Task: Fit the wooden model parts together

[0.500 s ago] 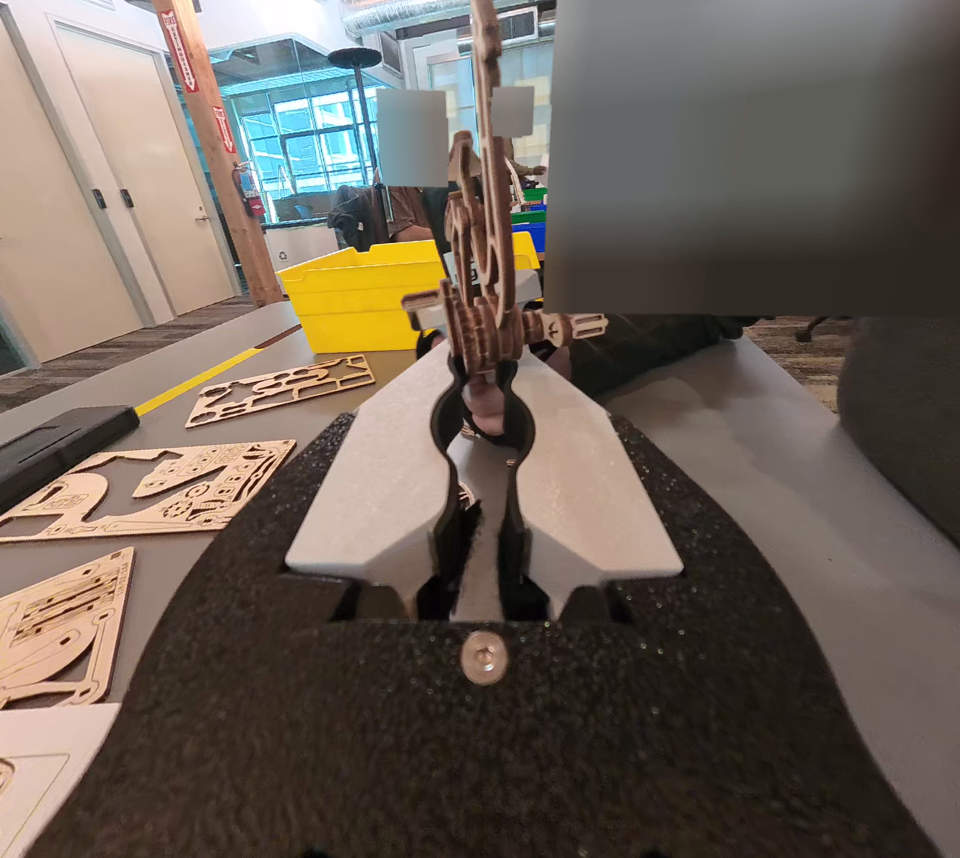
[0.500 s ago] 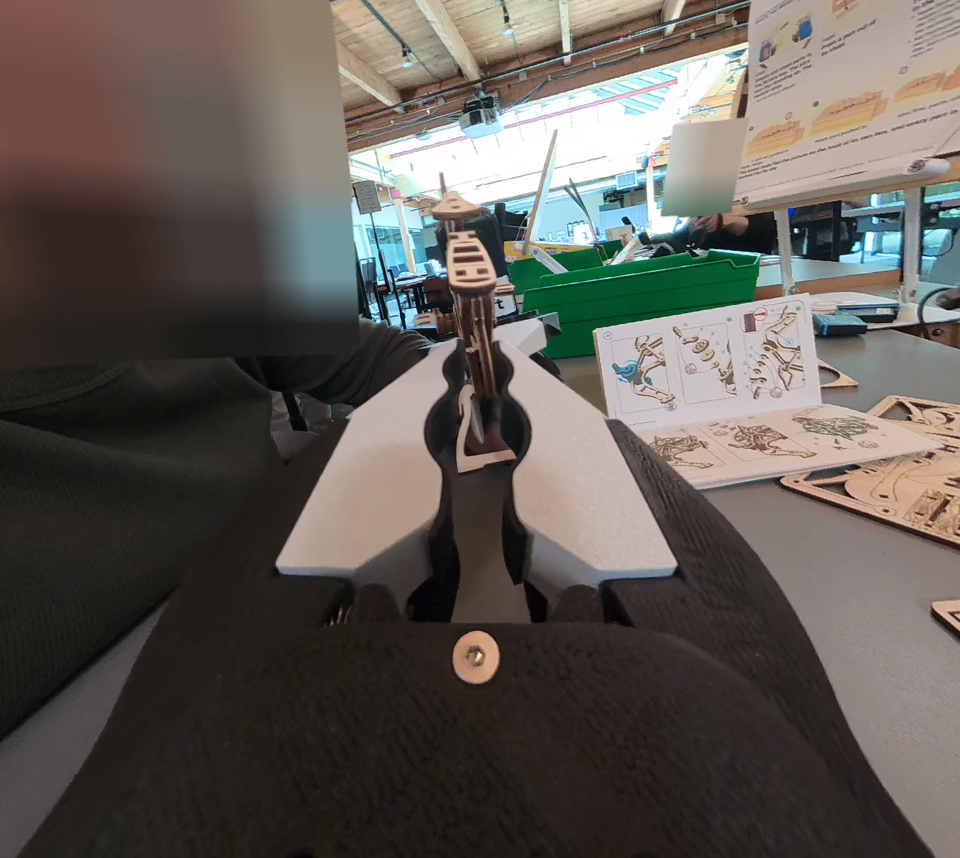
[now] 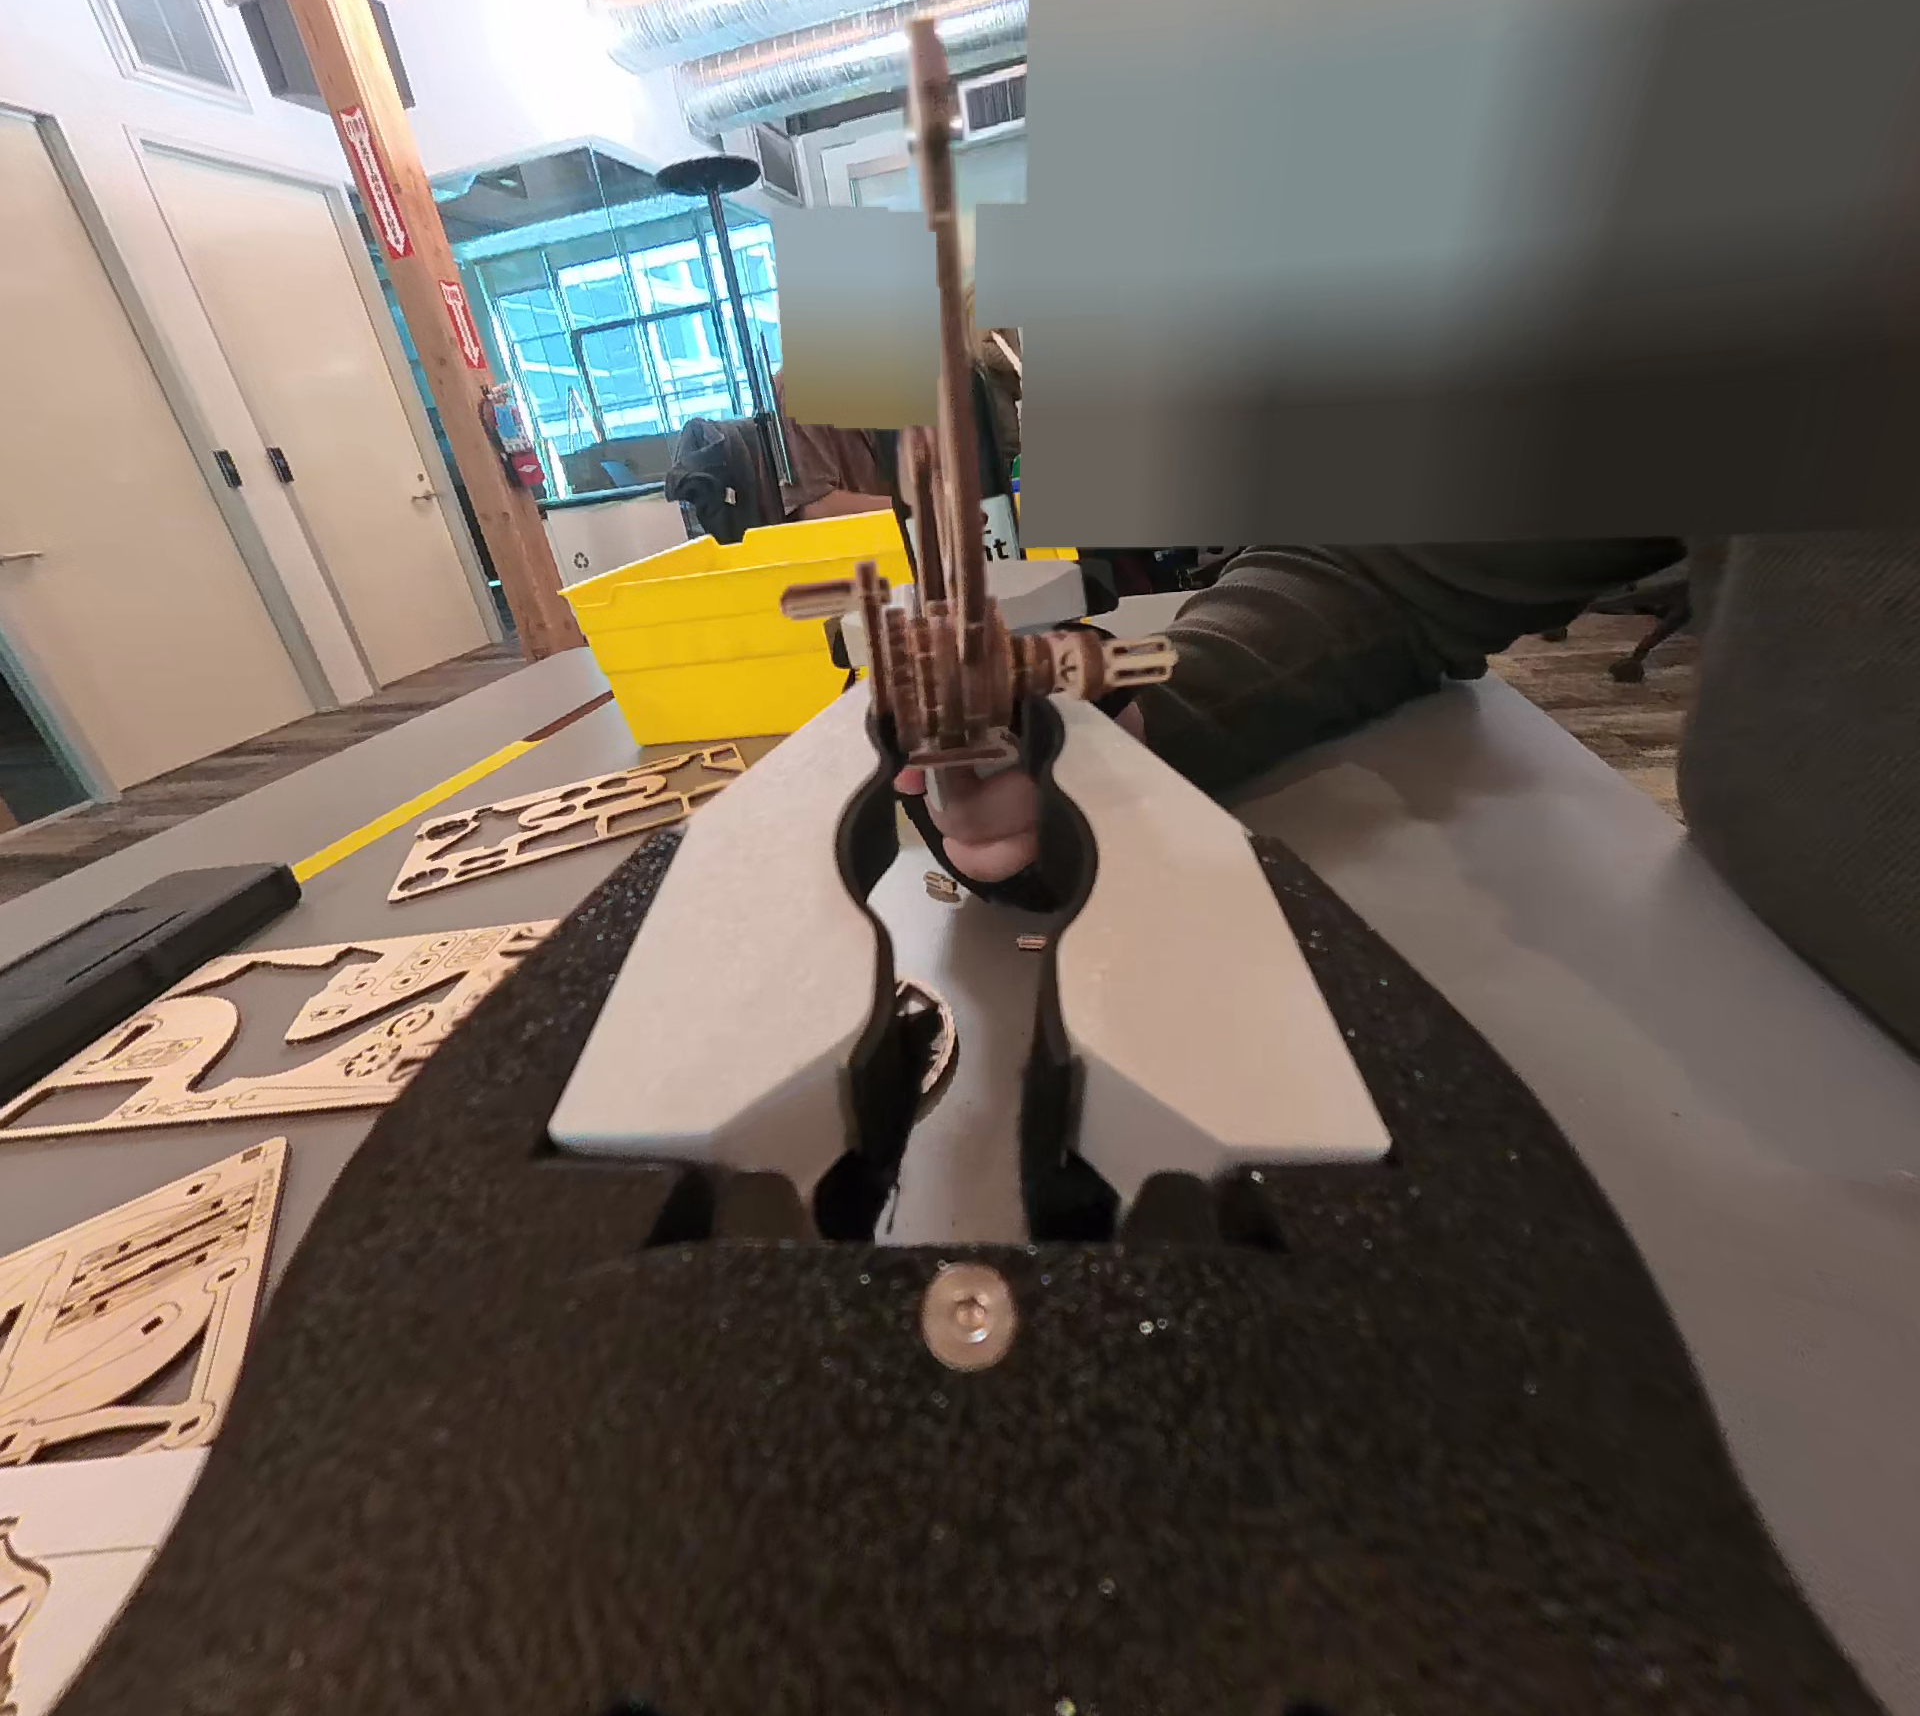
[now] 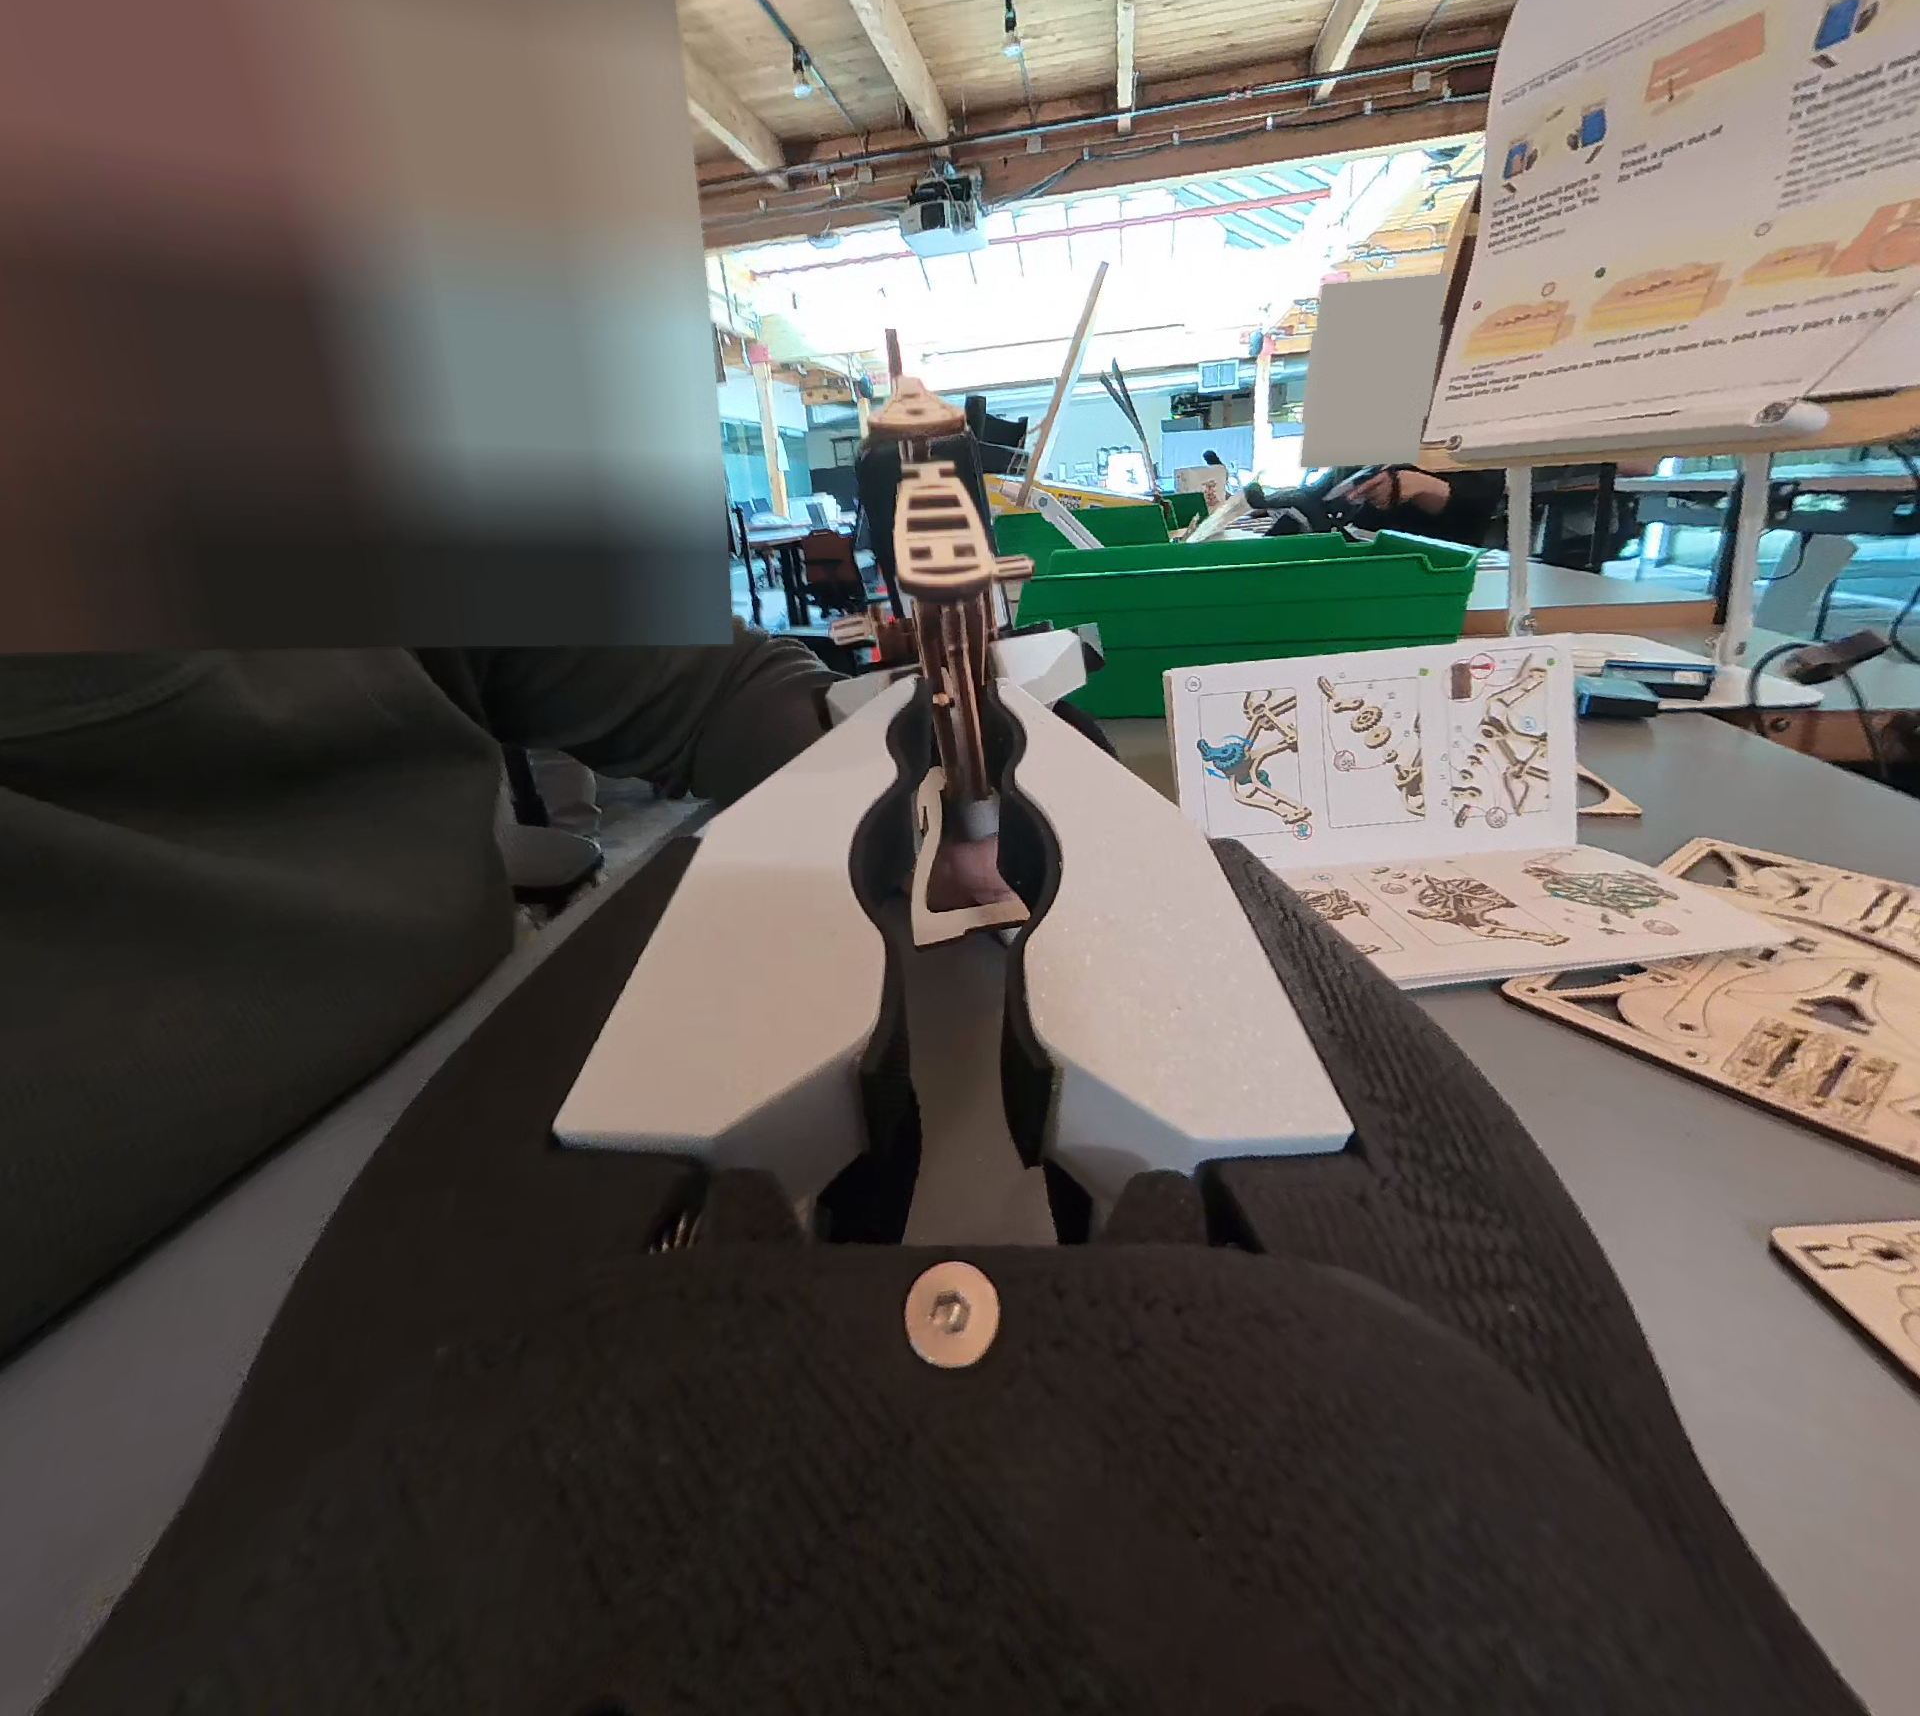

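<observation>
On the table (image 3: 1558,991) at my left lie cut sheets (image 3: 260,1043), with a yellow bin (image 3: 717,638) behind. My left tongs (image 3: 951,731) pinch the model (image 3: 940,658) at its geared base. My right tongs (image 4: 956,731) clamp the same model's upright part (image 4: 940,586). A booklet (image 4: 1455,835) lies at right.

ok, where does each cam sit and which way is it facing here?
Left wrist view: on the left gripper, looking along its fingers over the grey table toward a yellow bin and doors; its fingers clamp the wooden model; a dark sleeve shows.
Right wrist view: on the right gripper, facing the opposite way toward a green bin and instruction booklet; same sleeve at left.
Shared: both hold the wooden model; each sees the other gripper's pale fingers behind it.
</observation>
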